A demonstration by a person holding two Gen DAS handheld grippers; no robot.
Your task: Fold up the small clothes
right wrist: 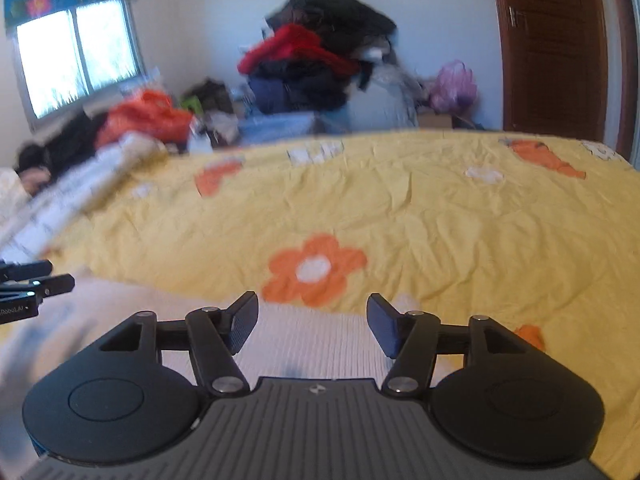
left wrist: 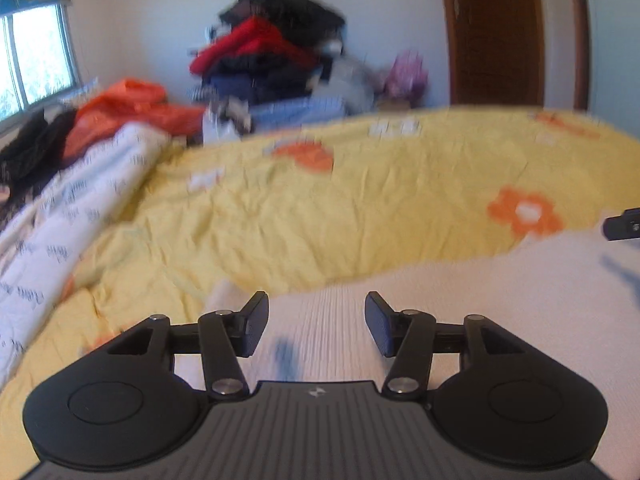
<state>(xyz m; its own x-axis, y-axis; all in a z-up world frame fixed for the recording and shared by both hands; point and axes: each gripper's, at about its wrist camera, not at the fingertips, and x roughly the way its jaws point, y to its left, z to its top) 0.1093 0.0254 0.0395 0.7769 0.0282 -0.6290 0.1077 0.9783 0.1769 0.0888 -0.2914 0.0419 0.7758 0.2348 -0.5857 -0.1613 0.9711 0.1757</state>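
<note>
Left wrist view
Left gripper [left wrist: 317, 322]: black plastic, ribbed flat pads, jaws standing apart with nothing between them; it hangs over the garment.
Garment [left wrist: 460, 300]: white, finely ribbed knit with blurred blue marks, lying flat on the bed at the near right; its long axis seems to run left to right across the picture, though blur leaves its edges unsure.
Bed cover [left wrist: 320, 216]: yellow, creased cotton with orange flowers.
White quilt [left wrist: 48, 232]: bunched at the left, printed with dark lettering.
Right gripper [left wrist: 624, 226]: only a black tip at the right edge.

Right wrist view
Right gripper [right wrist: 313, 322]: same black build, jaws parted and empty, above the garment's edge.
Garment [right wrist: 304, 344]: ribbed white cloth spreading to the near left.
Bed cover [right wrist: 440, 216]: yellow, wrinkled.
Left gripper [right wrist: 36, 280]: black fingertips at the left edge.
Room: window [right wrist: 76, 56] at the left, heap of clothes [right wrist: 320, 52] against the wall, brown wooden door [right wrist: 556, 44] at the right.
</note>
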